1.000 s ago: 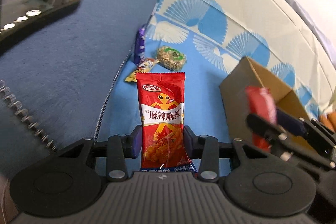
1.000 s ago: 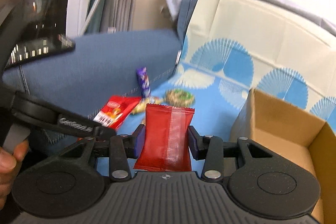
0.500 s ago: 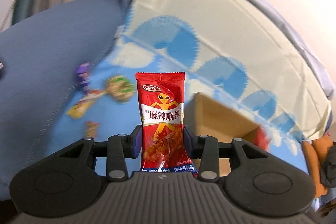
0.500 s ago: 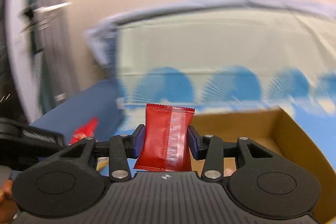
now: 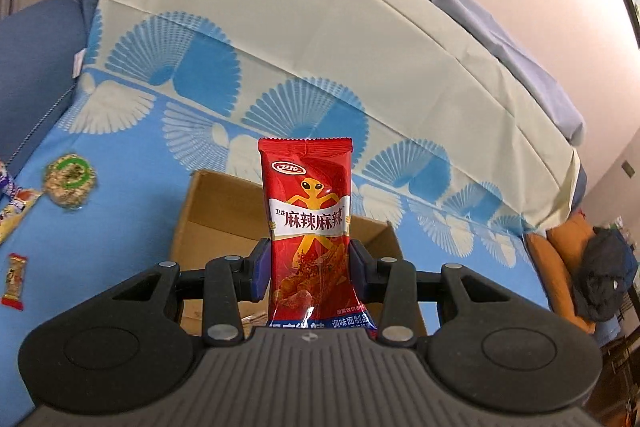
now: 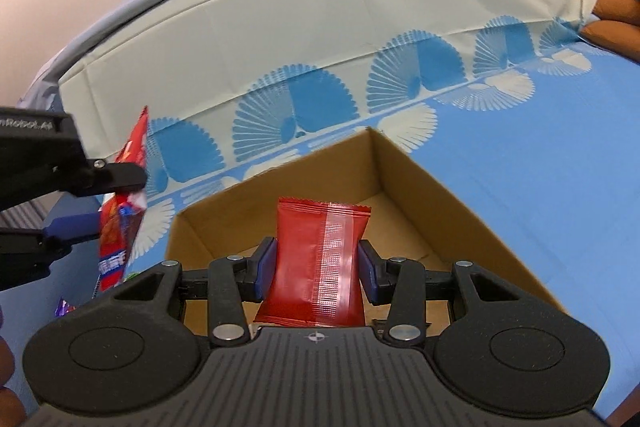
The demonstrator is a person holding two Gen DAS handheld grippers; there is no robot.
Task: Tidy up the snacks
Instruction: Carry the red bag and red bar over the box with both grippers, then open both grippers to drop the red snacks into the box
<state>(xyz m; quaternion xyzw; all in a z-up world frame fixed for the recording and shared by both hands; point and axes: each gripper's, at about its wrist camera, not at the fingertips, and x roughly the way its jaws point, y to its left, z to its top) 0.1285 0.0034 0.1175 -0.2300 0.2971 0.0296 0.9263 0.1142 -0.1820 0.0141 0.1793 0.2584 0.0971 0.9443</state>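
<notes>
Only the left wrist view shows loose snacks lying left of the jaws: a small red candy (image 5: 14,280) and a round cake (image 5: 70,180). The left gripper (image 5: 309,269) clamps an upright red spicy pack (image 5: 309,223), the box (image 5: 208,215) behind it. The right gripper (image 6: 317,269) pinches a plain red packet (image 6: 320,259) over the box's open inside.

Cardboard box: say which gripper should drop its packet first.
Right. The right gripper holds its plain red packet over the brown cardboard box; the left gripper holds its printed red packet short of it.
</notes>
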